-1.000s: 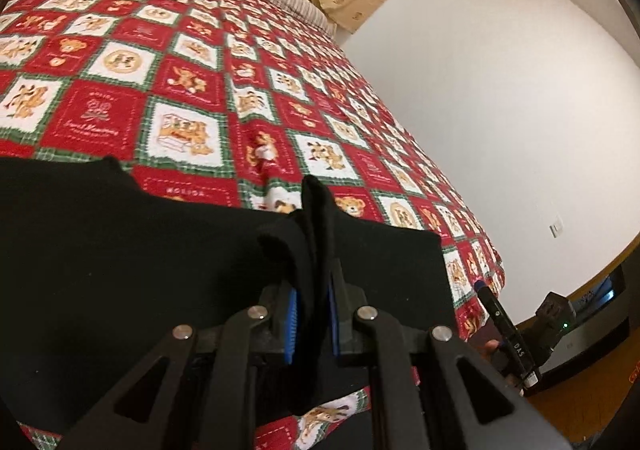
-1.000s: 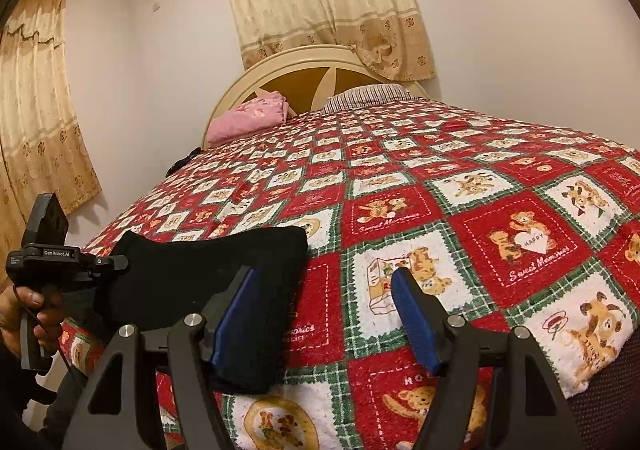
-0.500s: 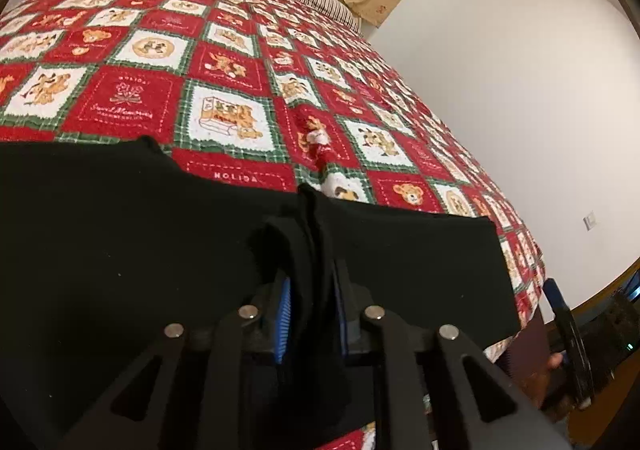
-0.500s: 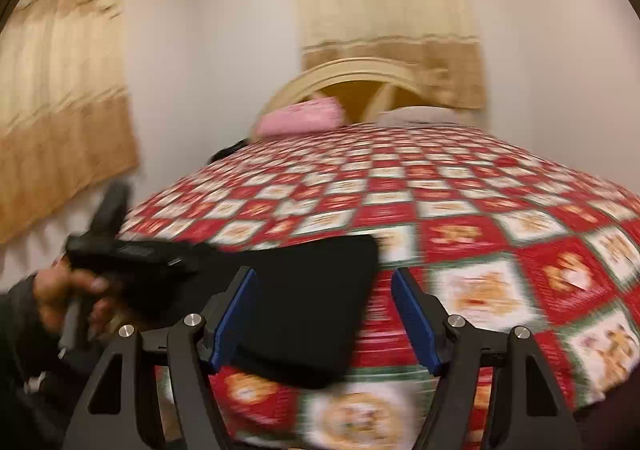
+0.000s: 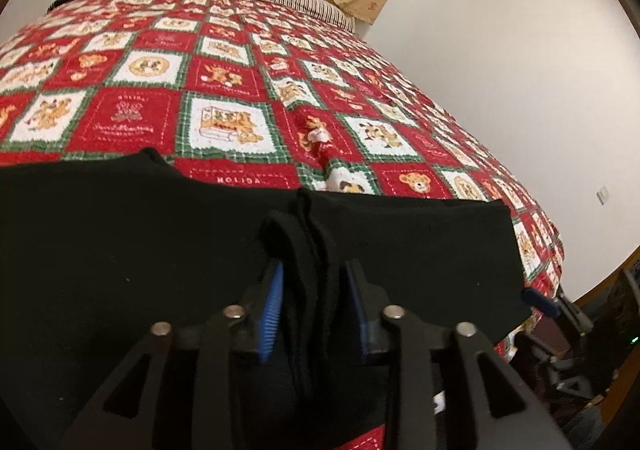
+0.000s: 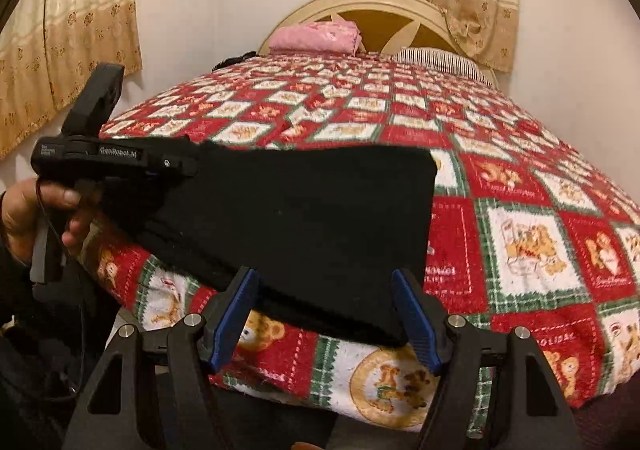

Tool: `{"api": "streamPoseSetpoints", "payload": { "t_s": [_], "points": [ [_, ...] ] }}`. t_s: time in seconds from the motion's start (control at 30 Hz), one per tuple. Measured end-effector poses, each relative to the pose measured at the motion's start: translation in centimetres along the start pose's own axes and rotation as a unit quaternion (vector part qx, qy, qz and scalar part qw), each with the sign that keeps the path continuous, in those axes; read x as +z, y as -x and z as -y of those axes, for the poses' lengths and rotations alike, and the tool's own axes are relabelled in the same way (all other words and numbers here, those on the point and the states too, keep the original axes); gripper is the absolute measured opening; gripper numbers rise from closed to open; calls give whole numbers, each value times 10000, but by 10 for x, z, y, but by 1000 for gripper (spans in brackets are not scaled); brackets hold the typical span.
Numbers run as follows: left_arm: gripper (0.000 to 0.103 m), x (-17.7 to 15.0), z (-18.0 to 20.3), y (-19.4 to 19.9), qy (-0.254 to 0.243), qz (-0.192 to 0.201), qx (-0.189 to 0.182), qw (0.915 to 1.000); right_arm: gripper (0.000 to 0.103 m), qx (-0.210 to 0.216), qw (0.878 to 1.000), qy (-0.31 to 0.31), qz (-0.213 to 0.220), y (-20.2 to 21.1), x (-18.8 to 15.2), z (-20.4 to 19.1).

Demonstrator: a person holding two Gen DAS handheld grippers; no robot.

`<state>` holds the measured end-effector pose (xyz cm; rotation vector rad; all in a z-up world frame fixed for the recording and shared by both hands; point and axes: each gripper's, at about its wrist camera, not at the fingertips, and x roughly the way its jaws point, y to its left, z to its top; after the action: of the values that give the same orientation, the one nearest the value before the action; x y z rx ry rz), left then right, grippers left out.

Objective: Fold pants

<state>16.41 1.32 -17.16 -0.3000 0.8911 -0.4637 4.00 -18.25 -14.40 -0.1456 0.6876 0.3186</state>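
Black folded pants (image 5: 400, 250) lie across the near edge of the bed's red patchwork quilt (image 5: 224, 69). My left gripper (image 5: 314, 306) sits at their left end. Its jaws are opening, and a raised ridge of black cloth still stands loosely between the blue pads (image 5: 272, 310). In the right wrist view, a hand holds that left gripper (image 6: 188, 169) at the left end of the pants (image 6: 320, 217). My right gripper (image 6: 326, 314) is open at the bed's front edge. The near hem of the pants lies between its fingers (image 6: 236, 314), untouched by the pads.
A pink folded blanket (image 6: 316, 35) and a striped pillow (image 6: 436, 57) lie by the round headboard. Curtains (image 6: 68, 29) hang behind and to the left. The quilt drops off at the front edge (image 6: 360, 378). A white wall (image 5: 520, 69) stands to the right.
The left jaws have spread apart around the cloth ridge they were pinching. The right gripper has swung left, from over bare quilt to astride the pants' near hem.
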Motion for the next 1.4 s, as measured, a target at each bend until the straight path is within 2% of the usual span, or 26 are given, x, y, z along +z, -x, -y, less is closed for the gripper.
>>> {"api": "streamPoseSetpoints", "payload": {
  "t_s": [0.07,0.27,0.33,0.47,0.6,0.77,0.87,0.93,1.07,1.2,1.4],
  "points": [
    [48,0,0,2,-41,59,96,9999,71,237,9995,-131,143,5,10,-3],
    [51,1,2,7,-250,145,332,9990,71,565,9977,281,256,-16,36,-45],
    [61,1,1,10,-300,222,421,9984,71,621,9969,431,204,-30,42,-61],
    [62,1,-2,11,-377,264,540,9975,71,815,9955,454,149,-50,52,-81],
    [62,0,-9,7,-318,225,487,9981,71,1019,9937,474,30,-63,50,-94],
    [62,-1,-11,9,-339,237,445,9982,71,1007,9925,607,-340,-84,35,-106],
    [62,-2,-11,11,-339,251,435,9982,72,876,9926,794,-260,-82,31,-112],
    [66,-2,-12,12,-348,267,468,9979,74,832,9923,881,-247,-83,30,-115],
    [67,-3,-12,15,-366,278,556,9974,75,894,9928,786,-160,-78,29,-113],
    [72,-4,-10,21,-460,297,728,9958,75,996,9921,751,-130,-76,29,-111],
    [74,-6,-23,44,-572,429,1148,9908,75,1020,9915,801,-47,-74,28,-110]
  ]
}}
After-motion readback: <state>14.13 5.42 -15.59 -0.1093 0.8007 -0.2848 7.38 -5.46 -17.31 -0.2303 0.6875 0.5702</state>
